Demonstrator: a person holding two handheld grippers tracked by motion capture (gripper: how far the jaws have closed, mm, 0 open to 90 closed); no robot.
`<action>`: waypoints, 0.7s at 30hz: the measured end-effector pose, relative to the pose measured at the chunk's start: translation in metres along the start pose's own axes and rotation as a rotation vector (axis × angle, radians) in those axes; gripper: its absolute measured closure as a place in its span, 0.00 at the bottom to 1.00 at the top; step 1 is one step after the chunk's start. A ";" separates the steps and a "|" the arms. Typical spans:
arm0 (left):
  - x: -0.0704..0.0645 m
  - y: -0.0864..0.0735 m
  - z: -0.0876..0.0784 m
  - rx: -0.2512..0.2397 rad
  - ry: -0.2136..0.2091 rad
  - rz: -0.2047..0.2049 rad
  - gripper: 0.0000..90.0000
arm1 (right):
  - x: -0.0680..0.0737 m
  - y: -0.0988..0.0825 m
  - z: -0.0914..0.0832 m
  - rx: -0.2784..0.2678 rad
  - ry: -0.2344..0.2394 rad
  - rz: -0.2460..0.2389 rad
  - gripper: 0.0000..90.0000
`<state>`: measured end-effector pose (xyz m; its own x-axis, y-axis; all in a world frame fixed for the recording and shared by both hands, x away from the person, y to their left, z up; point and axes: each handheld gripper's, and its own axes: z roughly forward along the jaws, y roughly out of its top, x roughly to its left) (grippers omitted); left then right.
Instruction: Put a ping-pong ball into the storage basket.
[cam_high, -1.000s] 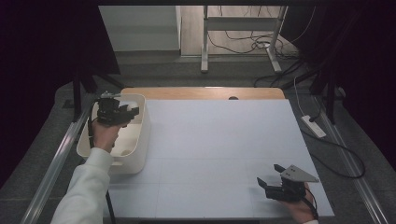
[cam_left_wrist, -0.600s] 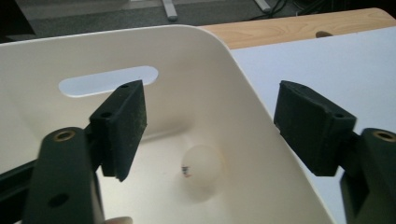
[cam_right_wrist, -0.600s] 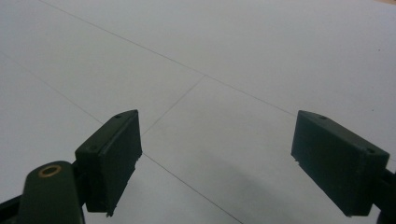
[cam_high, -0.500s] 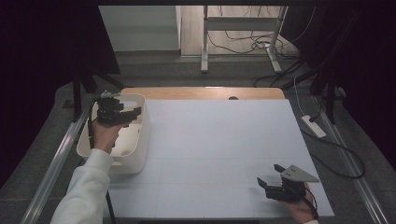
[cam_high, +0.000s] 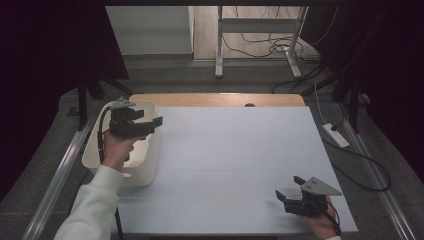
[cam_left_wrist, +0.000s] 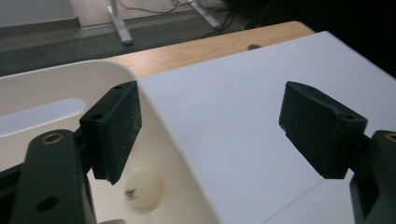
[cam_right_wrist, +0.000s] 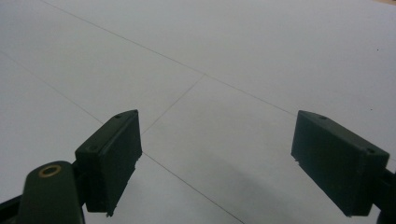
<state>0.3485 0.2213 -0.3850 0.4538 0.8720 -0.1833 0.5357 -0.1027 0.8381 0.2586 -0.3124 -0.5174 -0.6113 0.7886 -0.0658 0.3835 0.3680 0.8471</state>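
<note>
My left gripper hovers over the right rim of a white plastic bin at the table's left and points toward the table's middle. Its jaws have just been opening and stand open, with nothing between them. In the left gripper view, a white ping-pong ball with small print lies on the floor of the bin, below the left jaw. My right gripper rests open near the front right corner of the white sheet. In the right gripper view, bare sheet lies between the jaws.
The white sheet covers most of the table, and a strip of wood shows along the far edge. Metal rails run down both sides. On the floor to the right lies a power strip with cables.
My left gripper has drifted a little up and to the right over the bin's rim. The right gripper has stayed where it was.
</note>
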 end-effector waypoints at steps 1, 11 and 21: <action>-0.003 0.000 0.000 -0.001 -0.012 0.007 0.24 | 0.000 0.000 0.000 0.000 0.000 0.000 0.18; -0.033 -0.009 -0.002 -0.018 -0.102 0.053 0.23 | 0.000 0.000 0.000 -0.001 0.001 -0.002 0.18; -0.045 -0.025 -0.004 -0.014 -0.130 0.068 0.23 | 0.001 0.000 0.000 -0.003 0.001 -0.006 0.18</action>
<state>0.3119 0.1871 -0.3951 0.5777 0.7938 -0.1901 0.4912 -0.1521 0.8577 0.2579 -0.3119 -0.5172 -0.6140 0.7862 -0.0705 0.3779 0.3712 0.8482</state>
